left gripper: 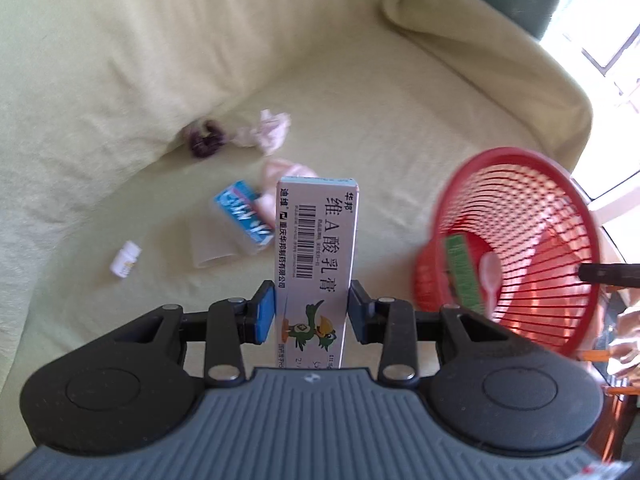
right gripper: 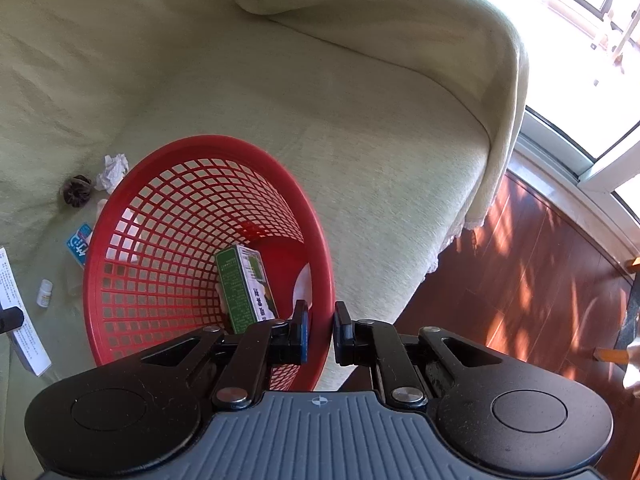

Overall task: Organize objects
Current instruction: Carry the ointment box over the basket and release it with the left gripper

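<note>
The left gripper [left gripper: 312,308] pinches a long white box [left gripper: 316,248] at centre frame, above the sofa [left gripper: 120,60]. The right gripper [right gripper: 320,330] is pressed onto the rim of a red basket [right gripper: 120,320], lower centre, which holds a green box [right gripper: 240,284]. A blue box [left gripper: 242,216], small white bottle [left gripper: 126,264] and crumpled tissue [left gripper: 270,130] lie on the sofa, left of centre.

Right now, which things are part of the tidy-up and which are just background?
In play: white ointment box in left hand-held gripper; red basket pinched by right hand-held gripper; green box; blue box; small white bottle.
Background: sofa cover; wood floor.
</note>
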`<state>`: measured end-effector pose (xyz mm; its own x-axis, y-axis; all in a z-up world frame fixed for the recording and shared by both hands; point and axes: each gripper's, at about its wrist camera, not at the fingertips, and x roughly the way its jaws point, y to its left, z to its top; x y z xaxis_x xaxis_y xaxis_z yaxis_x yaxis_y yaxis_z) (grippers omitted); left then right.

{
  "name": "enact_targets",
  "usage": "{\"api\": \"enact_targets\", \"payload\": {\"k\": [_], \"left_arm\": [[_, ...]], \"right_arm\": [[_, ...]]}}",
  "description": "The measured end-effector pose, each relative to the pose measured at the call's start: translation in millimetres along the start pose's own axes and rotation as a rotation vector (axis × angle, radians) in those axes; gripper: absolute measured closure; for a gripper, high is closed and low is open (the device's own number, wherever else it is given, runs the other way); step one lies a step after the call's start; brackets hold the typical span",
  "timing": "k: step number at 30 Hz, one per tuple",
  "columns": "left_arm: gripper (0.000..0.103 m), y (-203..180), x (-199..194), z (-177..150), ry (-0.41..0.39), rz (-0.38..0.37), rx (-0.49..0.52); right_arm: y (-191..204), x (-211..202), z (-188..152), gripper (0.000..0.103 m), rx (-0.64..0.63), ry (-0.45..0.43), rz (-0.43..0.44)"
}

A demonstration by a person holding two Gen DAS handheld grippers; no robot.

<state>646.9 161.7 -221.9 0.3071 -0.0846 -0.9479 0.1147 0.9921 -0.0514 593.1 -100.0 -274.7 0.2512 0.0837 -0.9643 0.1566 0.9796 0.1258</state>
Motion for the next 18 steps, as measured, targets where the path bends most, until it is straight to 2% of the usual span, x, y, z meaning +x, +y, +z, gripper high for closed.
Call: {"api": "enact_targets", "payload": {"k": [6, 18], "left_arm": [[0.070, -47, -13, 2, -0.002, -0.073, 0.033], [0.070, -115, 6, 3, 0.021, -0.147, 0.063]], "right_arm": [[-3, 2, 0, 0.094, -0.003, 0.002, 0.009], [-2, 0, -1, 0.094, -0.010, -0.003, 0.024]]}}
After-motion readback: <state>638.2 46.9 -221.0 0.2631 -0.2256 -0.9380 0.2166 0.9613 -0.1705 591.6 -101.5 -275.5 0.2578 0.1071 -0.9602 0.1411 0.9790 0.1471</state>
